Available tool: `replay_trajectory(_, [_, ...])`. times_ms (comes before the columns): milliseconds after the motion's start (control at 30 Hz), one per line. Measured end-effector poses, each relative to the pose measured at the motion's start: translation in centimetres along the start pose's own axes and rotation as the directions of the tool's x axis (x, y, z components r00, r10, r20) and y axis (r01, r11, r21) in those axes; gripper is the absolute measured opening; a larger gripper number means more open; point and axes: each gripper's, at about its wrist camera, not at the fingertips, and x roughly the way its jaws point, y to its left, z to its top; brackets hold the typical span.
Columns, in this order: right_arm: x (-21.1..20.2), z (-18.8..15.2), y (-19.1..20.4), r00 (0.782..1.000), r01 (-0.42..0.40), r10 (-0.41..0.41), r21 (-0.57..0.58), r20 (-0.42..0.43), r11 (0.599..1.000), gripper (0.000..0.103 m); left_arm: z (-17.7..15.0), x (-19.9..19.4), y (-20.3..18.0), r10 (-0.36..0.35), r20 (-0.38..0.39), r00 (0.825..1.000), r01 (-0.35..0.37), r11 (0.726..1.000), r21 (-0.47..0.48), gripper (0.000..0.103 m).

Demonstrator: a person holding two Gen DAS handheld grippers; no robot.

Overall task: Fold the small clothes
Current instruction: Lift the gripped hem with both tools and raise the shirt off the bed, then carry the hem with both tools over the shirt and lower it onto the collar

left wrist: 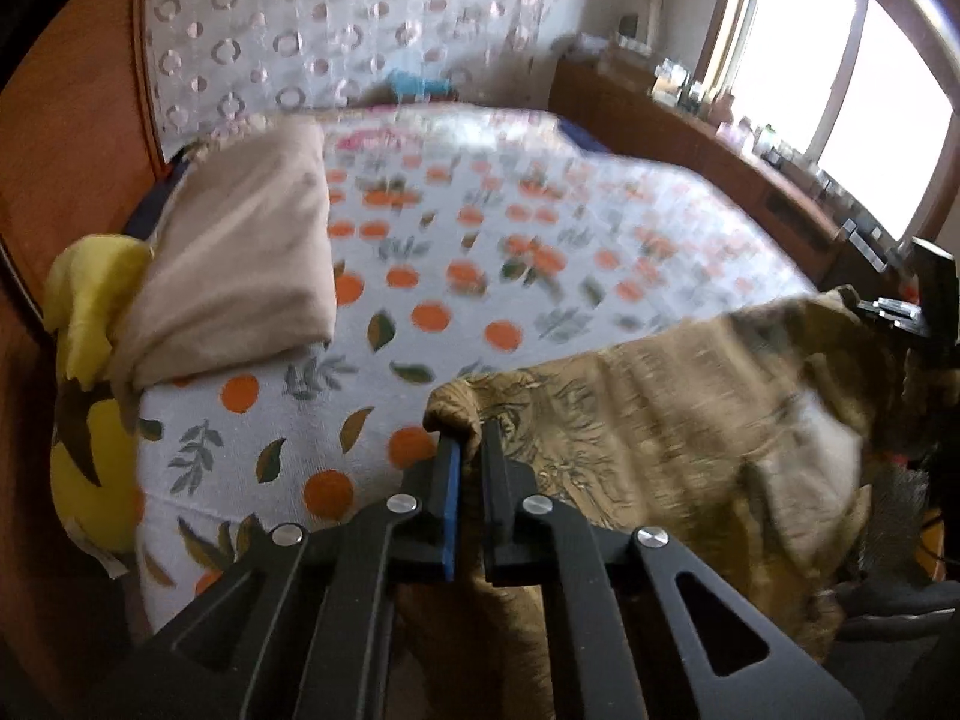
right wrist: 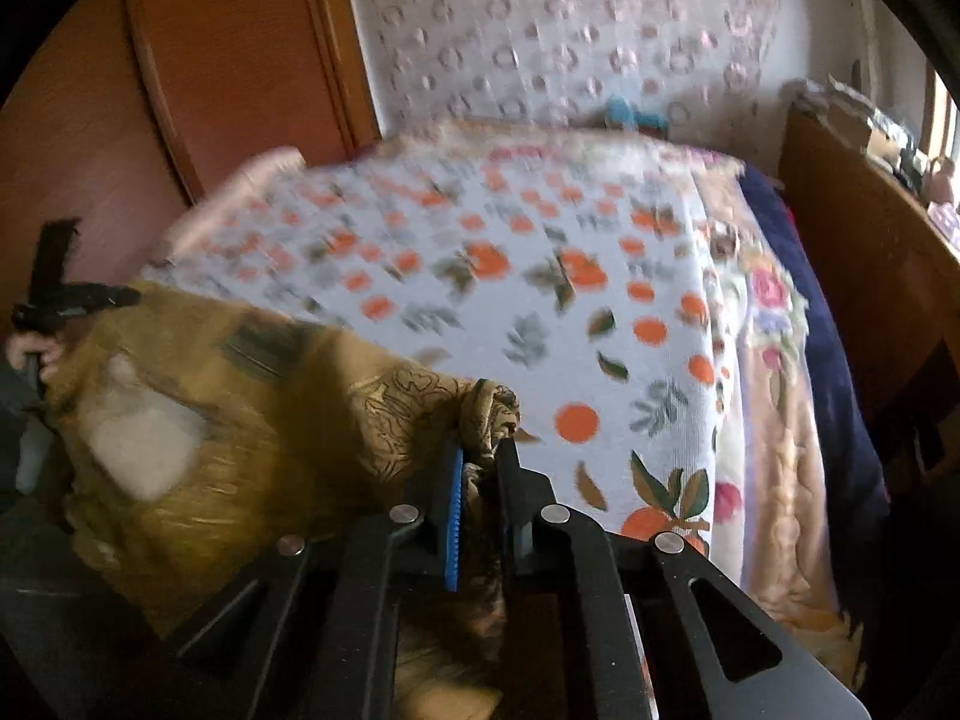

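Clearly the olive-brown garment (left wrist: 648, 420) is soft, light and floppy, best held by its corners, where the left gripper (left wrist: 471, 444) and right gripper (right wrist: 483, 456) each pinch a bunched edge tight.

A: Left wrist view, what's held?
B: Left gripper (left wrist: 471, 441) clamped tight on a bunched corner of the olive-brown patterned garment (left wrist: 648, 420). Cloth stretches right to the right gripper (left wrist: 894, 312) at the frame edge, blurred, grip unclear.
A: Underneath?
B: Bed with orange-and-leaf print sheet (left wrist: 480, 264). Garment hangs over its near edge.
A: Anything else?
B: Folded beige cloth (left wrist: 240, 264) far left on the bed, yellow fabric (left wrist: 90, 300) beside it. Wooden shelf (left wrist: 690, 138) with small items under a bright window (left wrist: 840, 90).
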Motion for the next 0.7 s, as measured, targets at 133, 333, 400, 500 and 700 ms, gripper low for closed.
replay_trajectory(133, [-5.4, 0.8, 1.9, 0.992, -0.051, 0.054, -0.033, 0.11, 0.998, 0.008, 0.3, -5.7, -1.0, -0.054, 0.15, 0.987, 0.056, 0.998, -0.009, 0.005])
replay_trajectory(333, [-12.6, 2.4, 3.7, 0.966, -0.041, 0.062, -0.091, 0.251, 0.995, 0.007, 1.4, -13.3, -3.8, -0.057, 0.326, 0.944, 0.045, 0.998, 0.046, 0.004])
replay_trajectory(400, [-15.2, 3.1, 4.3, 0.951, -0.029, 0.062, -0.113, 0.302, 0.993, 0.007, 2.0, -15.4, -4.4, -0.057, 0.376, 0.925, 0.037, 0.997, 0.06, 0.004])
replay_trajectory(500, [-18.9, 4.0, 5.4, 0.926, 0.0, 0.057, -0.152, 0.372, 0.988, 0.007, 3.1, -18.4, -5.7, -0.046, 0.433, 0.9, -0.008, 0.992, 0.122, 0.004])
replay_trajectory(700, [-23.7, 6.5, 7.9, 0.89, 0.066, 0.053, -0.244, 0.453, 0.968, 0.007, 6.0, -23.4, -5.3, -0.005, 0.537, 0.844, -0.073, 0.99, 0.124, 0.004])
